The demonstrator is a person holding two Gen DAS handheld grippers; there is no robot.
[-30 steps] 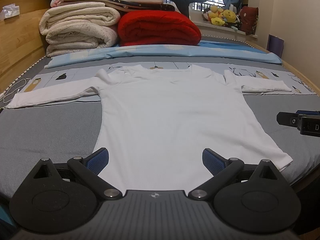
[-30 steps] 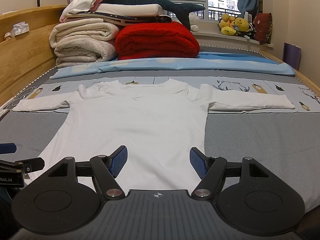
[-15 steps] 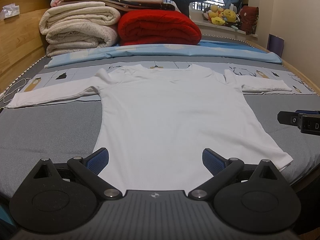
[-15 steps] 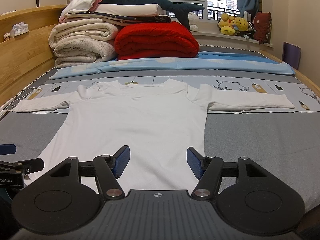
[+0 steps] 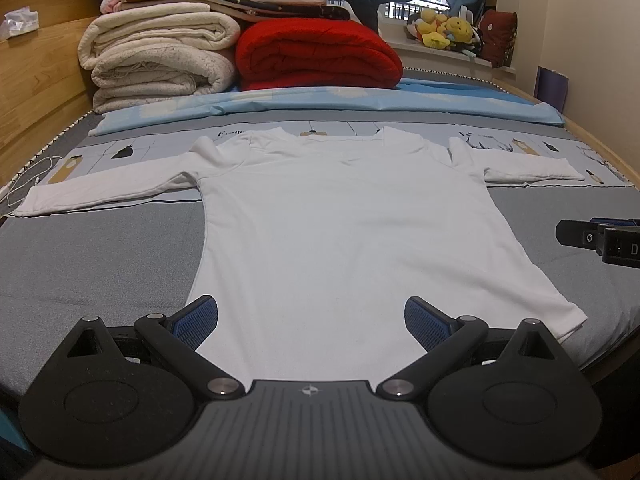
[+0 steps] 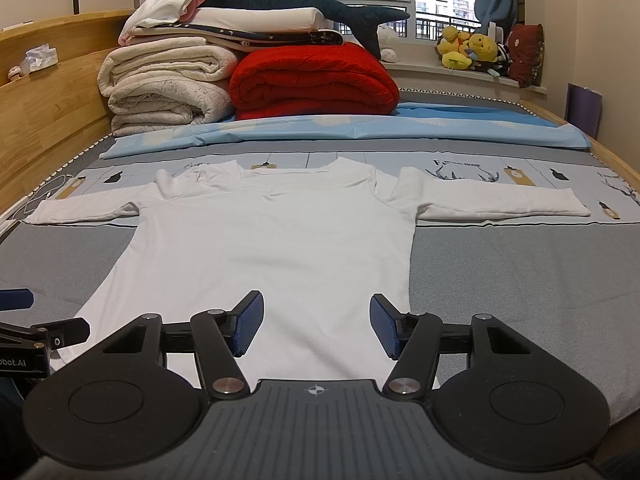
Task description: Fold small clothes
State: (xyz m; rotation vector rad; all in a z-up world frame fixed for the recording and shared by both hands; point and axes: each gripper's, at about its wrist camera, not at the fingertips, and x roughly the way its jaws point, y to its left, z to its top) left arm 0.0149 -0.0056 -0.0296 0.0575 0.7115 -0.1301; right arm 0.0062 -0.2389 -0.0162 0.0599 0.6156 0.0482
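A white long-sleeved shirt (image 5: 344, 232) (image 6: 272, 252) lies flat on the bed, neck away from me and both sleeves spread out sideways. My left gripper (image 5: 311, 322) hovers over the hem on the shirt's left part, its jaws wide and nothing between the blue pads. Over the hem's right part, my right gripper (image 6: 317, 326) has its jaws closing, still apart, with only flat cloth showing behind the gap. The right gripper's side (image 5: 600, 240) pokes in at the edge of the left wrist view, and the left gripper's side (image 6: 24, 340) shows at the left edge of the right wrist view.
Folded cream blankets (image 6: 164, 88), a red quilt (image 6: 312, 80) and a plush shark (image 6: 296, 0) are stacked at the bed's far end. A blue sheet (image 6: 360, 132) lies in front of them. A wooden bed frame (image 6: 48, 112) runs along the left, and soft toys (image 6: 472, 50) sit on the windowsill.
The right gripper's jaws have drawn closer together. The left gripper and the shirt have not moved.
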